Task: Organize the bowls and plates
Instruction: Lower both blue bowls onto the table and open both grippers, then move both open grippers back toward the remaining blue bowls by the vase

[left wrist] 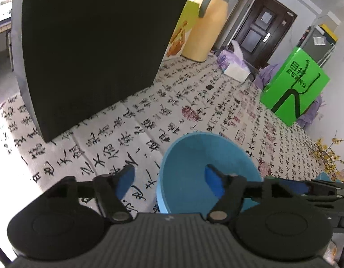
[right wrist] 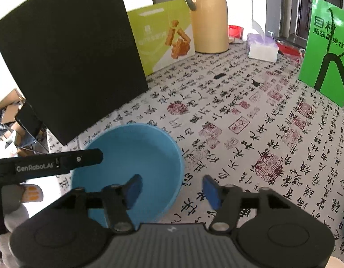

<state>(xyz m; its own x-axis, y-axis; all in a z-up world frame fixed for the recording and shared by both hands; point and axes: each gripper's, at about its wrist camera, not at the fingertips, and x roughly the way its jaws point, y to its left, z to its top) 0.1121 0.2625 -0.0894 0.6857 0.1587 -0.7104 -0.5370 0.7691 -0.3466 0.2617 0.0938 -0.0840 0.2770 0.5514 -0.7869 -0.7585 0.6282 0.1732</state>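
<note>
Left gripper (left wrist: 169, 176): jaws stand wide, nothing clamped. The near-left rim of the blue bowl (left wrist: 194, 163) passes between its fingers, one pad inside the bowl and one outside, with no pad pressing on the wall as far as the left wrist view shows.

Right gripper (right wrist: 172, 188): jaws likewise wide and empty. Its left finger hangs over the inside of the blue bowl (right wrist: 131, 154), its right finger outside the bowl's right wall over the tablecloth (right wrist: 250, 116). Contact with the rim cannot be confirmed.

The bowl sits upright on the cloth, near the table's front edge, just in front of the black bag (right wrist: 71, 55). Beyond the bowl, well apart: a yellow-green box (right wrist: 163, 35), a tan thermos (right wrist: 208, 20), a tissue pack (right wrist: 262, 47). To the bowl's far right stands a green bag (right wrist: 326, 51).

Risks, as judged:
- Both grippers straddle the same rim. Withdrawing either one sideways could catch the wall and tip or drag the bowl.
- The bowl lies close to the table edge; a nudge that way could send it off.
- The cloth is creased near the bowl; a dragged bowl may bunch it.
- The left gripper's arm crosses close to the right gripper, so collision is possible.
</note>
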